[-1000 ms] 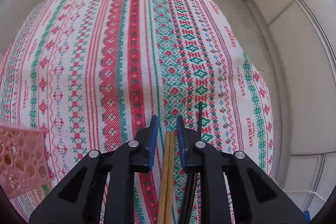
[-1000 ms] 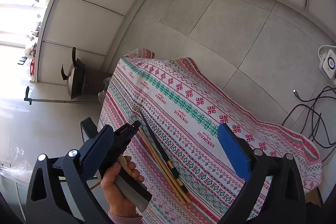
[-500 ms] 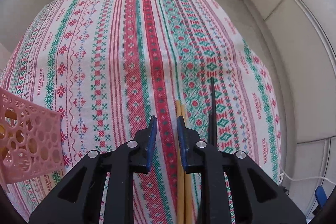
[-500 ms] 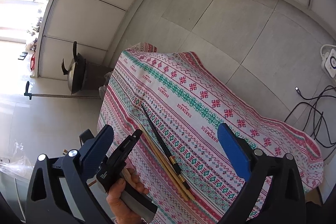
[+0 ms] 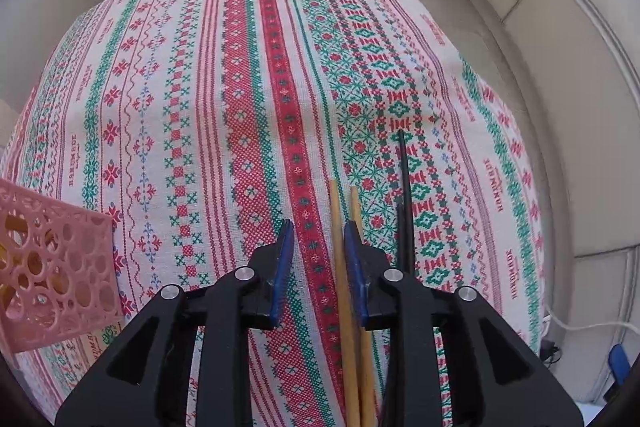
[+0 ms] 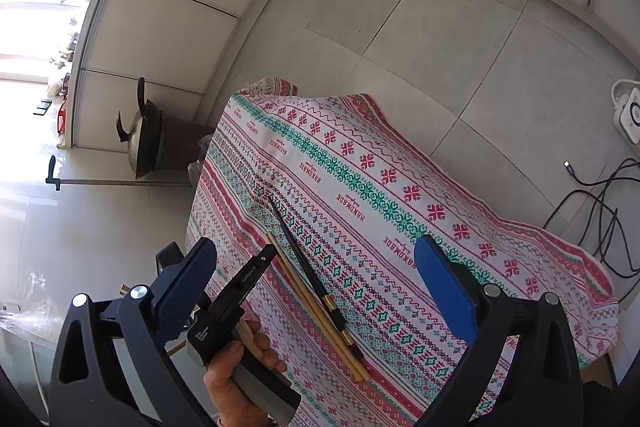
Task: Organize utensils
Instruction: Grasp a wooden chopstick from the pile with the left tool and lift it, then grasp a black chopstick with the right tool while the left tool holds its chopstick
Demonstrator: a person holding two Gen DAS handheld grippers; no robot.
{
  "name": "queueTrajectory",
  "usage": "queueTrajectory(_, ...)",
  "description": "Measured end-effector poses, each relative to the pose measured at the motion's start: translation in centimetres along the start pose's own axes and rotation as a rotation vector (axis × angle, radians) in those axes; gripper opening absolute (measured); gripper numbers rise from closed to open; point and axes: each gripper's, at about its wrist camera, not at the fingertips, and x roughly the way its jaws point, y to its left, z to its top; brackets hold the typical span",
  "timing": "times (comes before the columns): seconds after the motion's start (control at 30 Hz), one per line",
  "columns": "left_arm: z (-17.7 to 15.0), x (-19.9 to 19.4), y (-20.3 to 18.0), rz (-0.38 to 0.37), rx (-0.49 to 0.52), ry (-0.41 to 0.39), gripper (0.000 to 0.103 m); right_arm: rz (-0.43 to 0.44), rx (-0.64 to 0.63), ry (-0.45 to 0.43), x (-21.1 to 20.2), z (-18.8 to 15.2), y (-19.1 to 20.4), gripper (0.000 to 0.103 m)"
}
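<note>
Two wooden chopsticks (image 5: 334,219) lie side by side on the patterned tablecloth (image 5: 240,107), running lengthwise along its stripes, and just to their right lie black chopsticks (image 5: 404,187) with gold bands near the thick end; whether the black ones are one stick or a pair laid tight together is hard to tell from the left wrist view. From the right wrist view the wooden chopsticks (image 6: 316,307) and the black chopsticks (image 6: 308,267) form one close bundle near the cloth's near edge, slanting from upper left to lower right. The left gripper (image 5: 318,243) hangs steeply over them with its blue-padded jaws a narrow gap apart; they have just been opening, and the left wooden stick shows in the gap below the tips while the other passes under the right pad, neither one pinched. In the right wrist view a person's hand (image 6: 240,367) grips that left gripper (image 6: 266,253) by its handle, its tip just beside the thin ends of the wooden sticks. The right gripper (image 6: 316,267) is held above the table with its jaws spread wide and nothing between them. At the left edge of the left wrist view stands a pink perforated basket (image 5: 56,267) on the cloth, well apart from the chopsticks; something yellowish shows through its holes, too hidden to name. Beyond the table are pale floor tiles (image 6: 440,27), a dark pan (image 6: 140,139) by the wall, and cables (image 6: 600,207) on the floor.
</note>
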Motion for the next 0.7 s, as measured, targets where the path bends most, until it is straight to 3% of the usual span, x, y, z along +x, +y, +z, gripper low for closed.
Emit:
queueTrajectory(0.07,0.0,0.3,-1.4,0.06,0.084,-0.006,0.025,-0.005,0.0,-0.003,0.1,0.0,0.0,0.096)
queueTrajectory(0.13,-0.2,0.4,-2.7,0.087,0.153,-0.022,0.016,-0.012,0.004,-0.005,0.2,0.1,-0.1,0.096)
queueTrajectory(0.17,-0.4,0.4,-3.1,0.064,0.167,-0.025,0.007,-0.017,0.006,-0.006,0.3,0.1,-0.1,0.096)
queueTrajectory(0.3,-1.4,-0.3,-2.4,0.003,0.121,-0.047,0.004,-0.045,0.004,0.006,1.8,0.4,0.0,0.096)
queueTrajectory(0.43,-5.3,-3.1,-2.1,0.011,0.213,-0.13,0.004,-0.08,-0.048,0.029,5.3,0.8,1.6,0.096)
queueTrajectory(0.6,-11.4,-8.7,-1.1,0.0,0.346,-0.222,0.004,-0.168,-0.21,0.066,11.1,-0.1,4.6,0.095)
queueTrajectory(0.7,-13.7,-11.6,0.2,-0.031,0.357,-0.252,0.004,-0.205,-0.323,0.053,13.5,-0.3,7.2,0.092)
